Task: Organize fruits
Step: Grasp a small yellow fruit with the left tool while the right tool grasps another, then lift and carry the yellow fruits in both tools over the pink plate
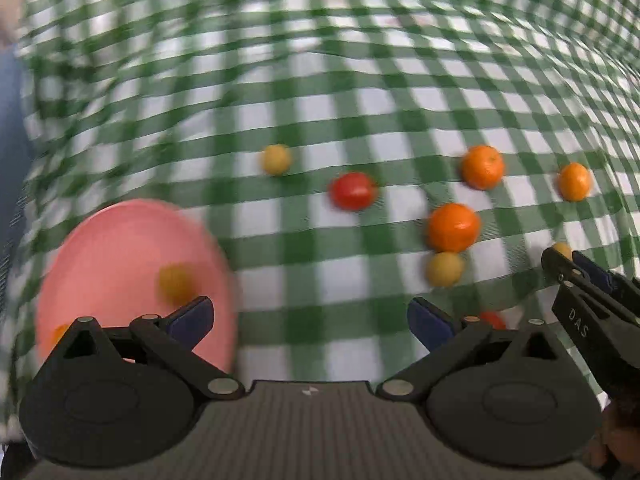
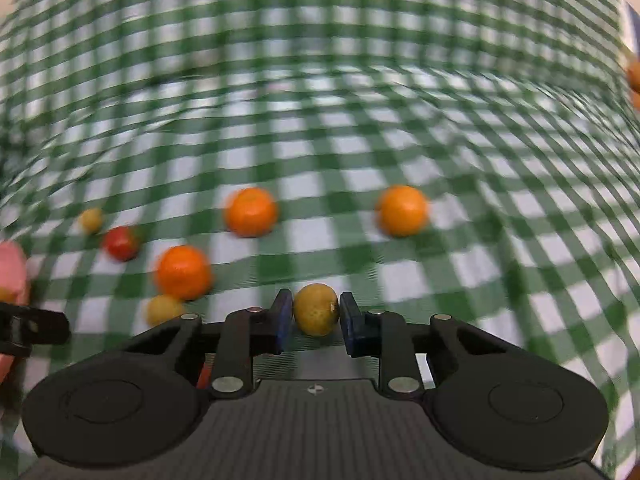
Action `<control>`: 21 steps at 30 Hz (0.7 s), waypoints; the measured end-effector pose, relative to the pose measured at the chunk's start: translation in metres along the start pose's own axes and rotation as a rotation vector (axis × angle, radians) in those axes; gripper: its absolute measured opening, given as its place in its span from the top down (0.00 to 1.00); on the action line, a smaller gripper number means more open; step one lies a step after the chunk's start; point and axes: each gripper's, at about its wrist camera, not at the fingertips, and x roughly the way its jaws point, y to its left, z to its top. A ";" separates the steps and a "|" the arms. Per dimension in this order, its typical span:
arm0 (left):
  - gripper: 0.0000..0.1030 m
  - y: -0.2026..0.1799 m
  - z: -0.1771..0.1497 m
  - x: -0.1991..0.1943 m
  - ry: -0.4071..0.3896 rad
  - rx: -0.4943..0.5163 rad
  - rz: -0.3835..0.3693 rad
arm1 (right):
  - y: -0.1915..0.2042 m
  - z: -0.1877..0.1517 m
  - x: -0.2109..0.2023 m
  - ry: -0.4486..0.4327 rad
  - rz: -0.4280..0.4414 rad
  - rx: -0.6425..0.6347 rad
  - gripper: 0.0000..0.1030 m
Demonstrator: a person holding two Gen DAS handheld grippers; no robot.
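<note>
Fruits lie scattered on a green checked cloth. My right gripper (image 2: 316,314) is shut on a small yellow fruit (image 2: 316,309); it also shows at the right of the left wrist view (image 1: 562,258). My left gripper (image 1: 310,320) is open and empty above the cloth. A pink plate (image 1: 128,268) at its left holds a yellow fruit (image 1: 176,282) and an orange piece at its near edge. Oranges (image 1: 453,227) (image 1: 482,167) (image 1: 574,181), a red tomato (image 1: 353,191) and yellow fruits (image 1: 276,159) (image 1: 444,269) lie ahead. Both views are blurred.
Another red fruit (image 1: 493,319) shows just behind my left gripper's right finger. In the right wrist view the oranges (image 2: 251,211) (image 2: 402,210) (image 2: 183,272) and tomato (image 2: 121,243) lie ahead and left. More orange fruit (image 2: 634,76) sits at the far right edge.
</note>
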 end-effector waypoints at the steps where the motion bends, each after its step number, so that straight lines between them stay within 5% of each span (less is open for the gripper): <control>1: 0.00 -0.009 0.005 0.008 0.013 0.015 -0.007 | -0.006 0.001 0.003 0.015 -0.014 0.029 0.74; 10: 0.00 -0.047 0.027 0.052 0.105 0.008 -0.072 | -0.011 0.000 0.011 0.024 -0.022 0.050 0.74; 13: 0.11 -0.048 0.027 0.057 0.121 0.004 -0.089 | -0.010 0.000 0.013 0.034 -0.024 0.048 0.74; 15: 0.28 -0.049 0.028 0.052 0.094 0.028 -0.100 | -0.011 -0.001 0.016 0.055 -0.014 0.063 0.74; 17: 0.67 -0.049 0.031 0.048 0.089 0.046 -0.130 | -0.009 -0.001 0.015 0.047 -0.016 0.056 0.74; 21: 0.72 -0.034 0.032 0.040 0.092 -0.001 -0.189 | -0.008 0.000 0.013 0.035 -0.018 0.061 0.75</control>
